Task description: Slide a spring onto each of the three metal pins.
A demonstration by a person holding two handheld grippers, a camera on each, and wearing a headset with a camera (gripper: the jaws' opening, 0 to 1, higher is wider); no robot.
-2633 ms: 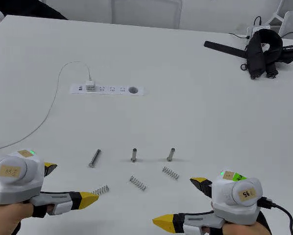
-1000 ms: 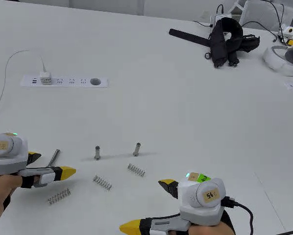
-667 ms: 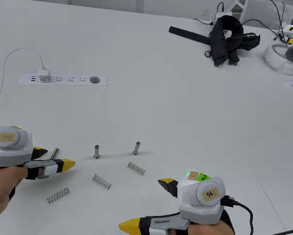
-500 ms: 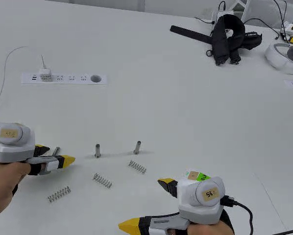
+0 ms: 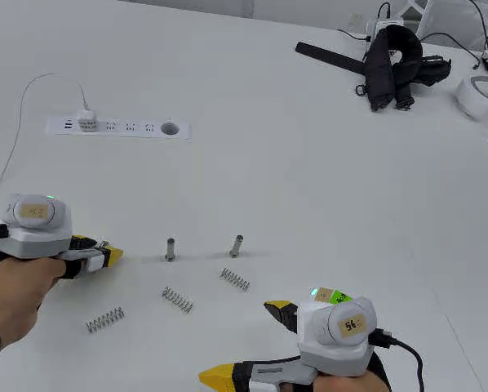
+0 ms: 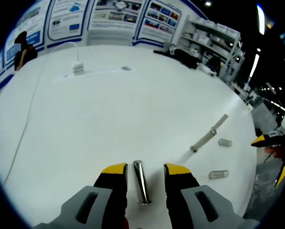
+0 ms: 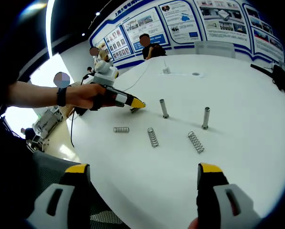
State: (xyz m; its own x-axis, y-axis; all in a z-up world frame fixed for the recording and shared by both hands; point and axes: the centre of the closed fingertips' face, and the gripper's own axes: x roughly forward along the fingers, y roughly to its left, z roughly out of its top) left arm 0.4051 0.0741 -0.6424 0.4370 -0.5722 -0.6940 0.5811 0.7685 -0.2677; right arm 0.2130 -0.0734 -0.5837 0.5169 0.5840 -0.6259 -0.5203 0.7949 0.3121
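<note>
Springs lie loose on the white counter (image 5: 309,180), none of them on a pin. The outer spring (image 5: 105,319) is nearest the person's left hand (image 5: 15,286), the middle spring (image 5: 177,299) sits further right, and the third spring (image 5: 235,279) lies just in front of the right upright pin (image 5: 237,245). The left upright pin (image 5: 170,249) stands near it on the counter.

The lying pin (image 6: 140,183) rests flat on the counter between the jaws of the left claw (image 6: 145,168), which is held low over the surface. Its jaws stand apart, with a sliver of white counter showing on either side of the pin, so the claw straddles the pin without pinching it.

The right claw (image 7: 143,168) hovers near the front edge of the counter. Its jaws are spread wide and hold nothing, well apart from the springs and pins.

Far back on the counter lie a power strip (image 5: 117,127) with a white plug and cable, and a black strap bundle (image 5: 399,61).
</note>
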